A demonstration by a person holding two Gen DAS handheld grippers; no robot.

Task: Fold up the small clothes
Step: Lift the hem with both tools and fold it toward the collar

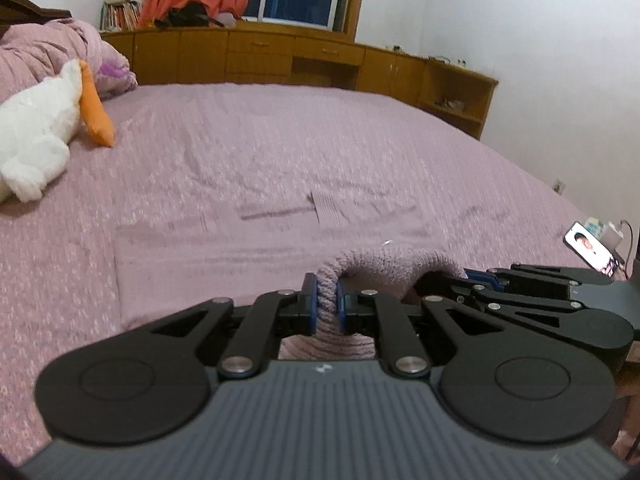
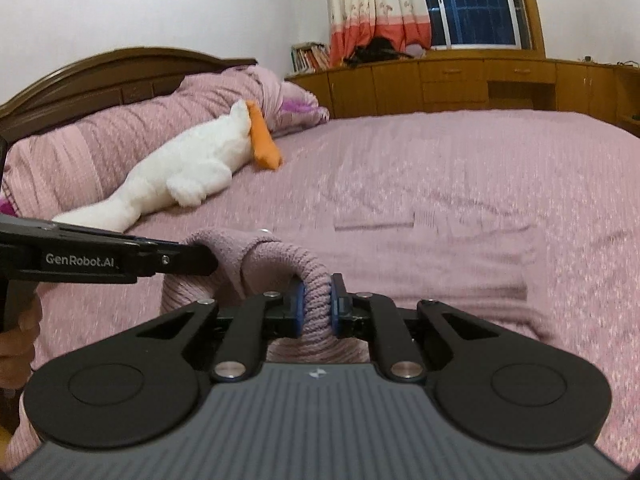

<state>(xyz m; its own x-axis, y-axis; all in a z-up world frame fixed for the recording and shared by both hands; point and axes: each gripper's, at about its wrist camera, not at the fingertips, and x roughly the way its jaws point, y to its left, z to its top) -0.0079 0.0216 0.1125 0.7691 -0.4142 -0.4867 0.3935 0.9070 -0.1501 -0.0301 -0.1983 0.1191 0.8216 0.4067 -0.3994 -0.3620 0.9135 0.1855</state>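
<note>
Both grippers are clamped on the same pink knitted garment (image 1: 384, 264), a ribbed sweater-type thing nearly the same colour as the bedspread (image 1: 280, 140) under it. The left gripper (image 1: 325, 304) has its blue pads squeezed tight on a thick ribbed edge, and the right gripper (image 2: 317, 304) is doing the same just beside it, so the stretch of edge between them humps up in a little arch. In the left view the right gripper comes in from the right side, jaws pinched on the far end of that arch; in the right view the left gripper (image 2: 200, 258) pokes in from the left.

The rest of the garment lies flat on the bed beyond the fingers, spread wide left to right across both views, so its long axis runs sideways to the grippers. It's blurry and blends into the bedspread, so I can't tell which end is the neck or hem.

Around it: a white plush goose (image 2: 180, 176) with an orange beak lies well off to the left by the pillows (image 2: 100, 140), clear of the garment. A phone (image 1: 588, 250) sits lit up at the right edge of the bed. Wooden cabinets (image 1: 320, 60) and a curtained window (image 2: 472, 4) line the far wall.
</note>
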